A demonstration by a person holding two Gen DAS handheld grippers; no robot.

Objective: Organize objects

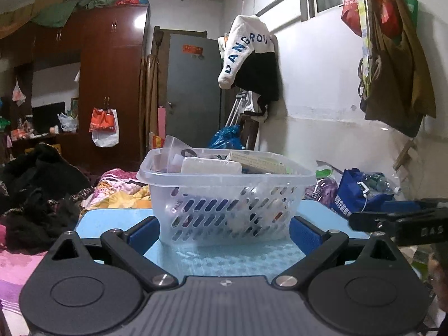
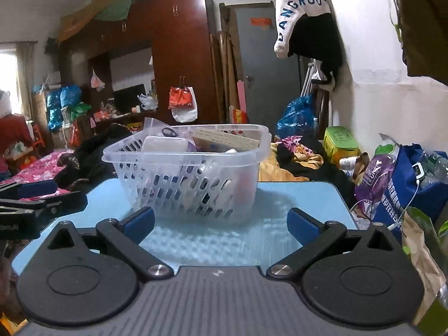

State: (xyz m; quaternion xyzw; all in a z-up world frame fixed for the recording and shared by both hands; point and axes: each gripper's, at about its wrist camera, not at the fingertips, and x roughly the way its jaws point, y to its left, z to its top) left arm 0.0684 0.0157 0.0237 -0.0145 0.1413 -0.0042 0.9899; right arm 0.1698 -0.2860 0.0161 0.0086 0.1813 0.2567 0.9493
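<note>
A clear plastic basket with slotted walls stands on a small light-blue table. It holds a white box, a printed card, a plastic bag and other small items. My left gripper is open and empty, its blue pads on either side of the basket's near base. In the right wrist view the basket stands just ahead of my right gripper, which is open and empty. The right gripper shows at the right edge of the left wrist view; the left gripper shows at the left edge of the right wrist view.
The table sits on a bed with dark clothes and a floral cover. Blue and purple bags lie to the right by the wall. A wooden wardrobe and grey door stand behind.
</note>
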